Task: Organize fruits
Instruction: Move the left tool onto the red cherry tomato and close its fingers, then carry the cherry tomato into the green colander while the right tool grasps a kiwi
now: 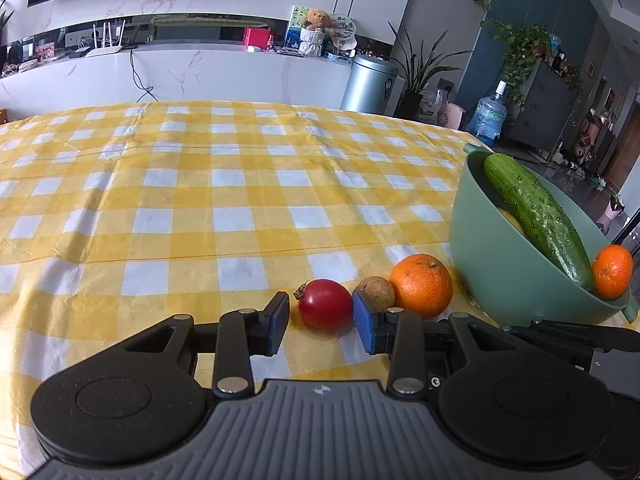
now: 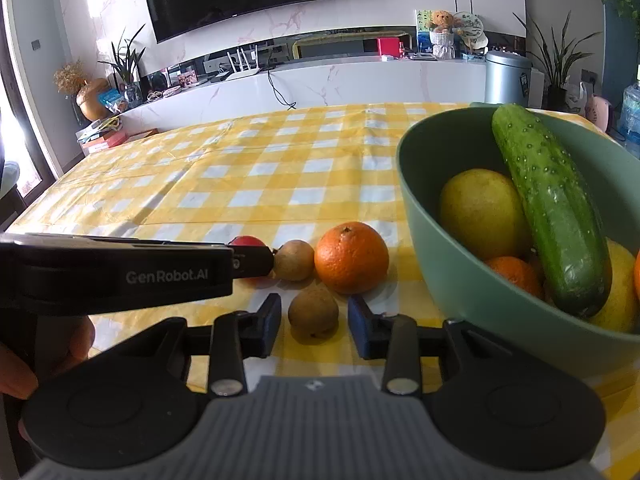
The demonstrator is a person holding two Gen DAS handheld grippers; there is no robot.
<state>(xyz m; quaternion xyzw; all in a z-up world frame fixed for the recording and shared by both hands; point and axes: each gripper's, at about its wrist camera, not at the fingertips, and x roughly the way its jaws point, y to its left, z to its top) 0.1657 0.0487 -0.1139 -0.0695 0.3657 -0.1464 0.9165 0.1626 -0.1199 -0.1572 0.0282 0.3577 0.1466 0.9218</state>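
cucumber (image 2: 554,208) in bowl (image 2: 448,280); orange (image 2: 351,258) left of it.

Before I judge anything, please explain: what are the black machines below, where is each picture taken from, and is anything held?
A person holds two hand tools; each carries a camera looking along its fingers. One picture is from the left tool, one from the right tool. On the checked cloth lie a tomato, two brown fruits and an orange, beside a green bowl with a cucumber. The tomato sits between the left fingers, a brown fruit between the right; neither looks squeezed.
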